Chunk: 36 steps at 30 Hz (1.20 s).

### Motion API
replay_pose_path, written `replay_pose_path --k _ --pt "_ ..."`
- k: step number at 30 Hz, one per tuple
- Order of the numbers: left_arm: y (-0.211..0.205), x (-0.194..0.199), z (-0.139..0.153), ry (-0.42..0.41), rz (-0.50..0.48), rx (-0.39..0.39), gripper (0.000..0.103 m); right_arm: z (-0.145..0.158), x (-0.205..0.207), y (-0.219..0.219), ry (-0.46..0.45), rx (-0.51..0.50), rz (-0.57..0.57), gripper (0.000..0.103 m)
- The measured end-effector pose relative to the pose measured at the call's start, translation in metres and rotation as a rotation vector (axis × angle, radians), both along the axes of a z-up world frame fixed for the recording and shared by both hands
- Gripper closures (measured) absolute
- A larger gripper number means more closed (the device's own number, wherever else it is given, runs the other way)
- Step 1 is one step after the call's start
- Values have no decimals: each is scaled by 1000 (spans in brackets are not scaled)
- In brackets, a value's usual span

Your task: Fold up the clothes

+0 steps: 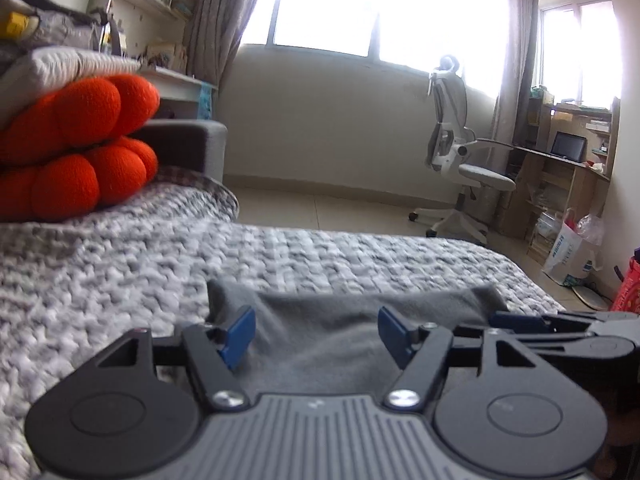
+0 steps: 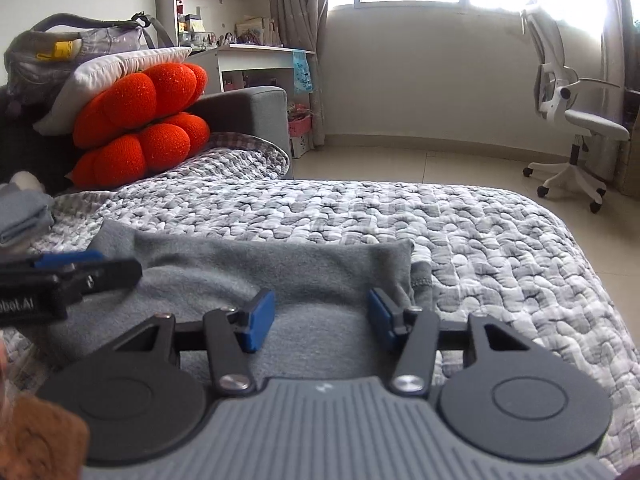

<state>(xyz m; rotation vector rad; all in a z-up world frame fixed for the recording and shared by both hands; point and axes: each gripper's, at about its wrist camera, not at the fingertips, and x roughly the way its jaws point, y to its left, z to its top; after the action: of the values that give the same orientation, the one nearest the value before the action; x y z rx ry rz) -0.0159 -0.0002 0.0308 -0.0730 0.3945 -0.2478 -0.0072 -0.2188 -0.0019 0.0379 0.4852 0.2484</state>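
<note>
A bed with a bumpy grey and white quilt point(image 2: 460, 240) fills the near part of the room. On the quilt, right in front of both cameras, lies a grey piece of clothing point(image 2: 280, 272), folded into a long soft band. The left gripper point(image 1: 316, 334) hangs just over its left part. Its blue pads point(image 1: 239, 334) stand wide apart and pinch nothing; the grey cloth only shows between them. The right gripper point(image 2: 322, 320) hangs over the right part of the same cloth. Its blue pads point(image 2: 260, 320) are also apart, with the cloth below them and no fold caught in them. The two grippers are side by side, close together. A little further back on the left sits a small stack of folded blue-grey cloth point(image 2: 22, 216). Behind that are two round orange cushions point(image 2: 140, 120) stacked up, with a white pillow point(image 2: 120, 68) on top. Far off stand a white office chair point(image 2: 572, 120) and a bright window point(image 1: 380, 4).
</note>
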Motion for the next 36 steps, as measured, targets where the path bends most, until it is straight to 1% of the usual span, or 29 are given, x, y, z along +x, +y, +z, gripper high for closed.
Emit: replay_pose_path --k 1,2,3,6,9,11,12,16,17,19,20,21,24,29,31,33,34,36 --pt "0 6 1 15 -10 2 24 0 0 -2 2 13 0 49" --pt "0 13 1 30 -20 4 24 0 1 -4 5 21 0 49" --pt "3 18 -2 52 -4 6 24 -1 1 -3 6 19 0 49" --pt "15 36 -19 130 93 10 27 -1 2 -1 8 7 -1 49" --pt "33 40 -23 170 133 -76 30 -1 2 -2 10 17 0 49" --pt "37 39 -25 174 146 -98 32 -1 2 -3 11 24 1 48" --pt "38 39 -25 172 153 -100 34 -1 2 -3 11 26 1 48" --pt "43 33 -26 172 199 -118 38 0 2 -4 9 34 0 48" --pt "45 32 -27 170 217 -122 38 0 1 -5 9 37 0 48" --pt "49 34 -28 181 275 -129 33 0 1 -6 10 43 0 49" --pt "51 34 -28 186 288 -137 33 0 1 -6 10 44 0 49" --pt "52 34 -28 187 288 -140 33 0 1 -5 11 44 -1 49" --pt "47 32 -27 180 294 -113 33 0 1 -6 11 49 0 49" --pt "50 31 -27 183 284 -131 33 1 0 -9 6 76 6 48" --pt "53 31 -25 197 261 -144 33 2 -2 -15 2 112 24 43" --pt "61 23 -22 210 239 -159 33 4 -10 -26 -1 159 13 39" --pt "66 15 -20 212 231 -167 34 5 -17 -31 -6 159 -10 36" --pt "75 -3 -14 212 222 -188 34 5 -32 -43 -17 152 -64 26"
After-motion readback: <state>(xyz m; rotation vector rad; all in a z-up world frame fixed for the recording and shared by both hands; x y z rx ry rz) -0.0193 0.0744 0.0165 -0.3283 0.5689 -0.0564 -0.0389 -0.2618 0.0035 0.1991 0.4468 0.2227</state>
